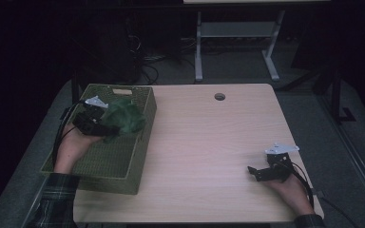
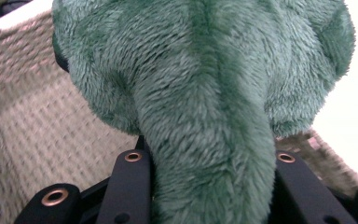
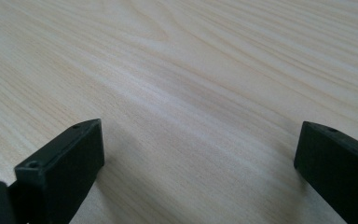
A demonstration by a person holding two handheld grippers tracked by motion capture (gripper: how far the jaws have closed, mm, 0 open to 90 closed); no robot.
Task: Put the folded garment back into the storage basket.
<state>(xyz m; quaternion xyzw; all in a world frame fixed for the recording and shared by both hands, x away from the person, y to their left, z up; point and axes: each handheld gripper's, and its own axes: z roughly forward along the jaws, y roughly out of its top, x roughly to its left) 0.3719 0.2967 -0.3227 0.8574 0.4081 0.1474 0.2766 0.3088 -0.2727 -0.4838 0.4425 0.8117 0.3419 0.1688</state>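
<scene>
Left gripper [image 1: 105, 127]: you are holding the green plush toy [image 1: 125, 117] between its jaws, which are closing on a narrow fold of fur; the pads are pressing into the pile on both sides in the left gripper view.
Plush toy [image 2: 205, 93]: it is hanging above the inside of the woven basket [image 1: 119, 164], toward the far right corner, with most of its bulk beyond the jaws.
Right gripper [image 1: 253, 172]: you are resting it on the table [image 1: 204, 137] near the right front edge, jaws standing wide with nothing between them.
Risk, slip: you are gripping only soft fur, so the toy is likely to be sliding out if you are swinging the hand quickly.
Risk, rim: the toy is sitting close to the basket's right wall; releasing here may be leaving it draped over the rim or tipping it onto the table.
Risk, snag: fur may be clinging to the pads on opening, so the toy could be lifting with the gripper.
Precaution: you should be moving further over the basket floor before opening.
</scene>
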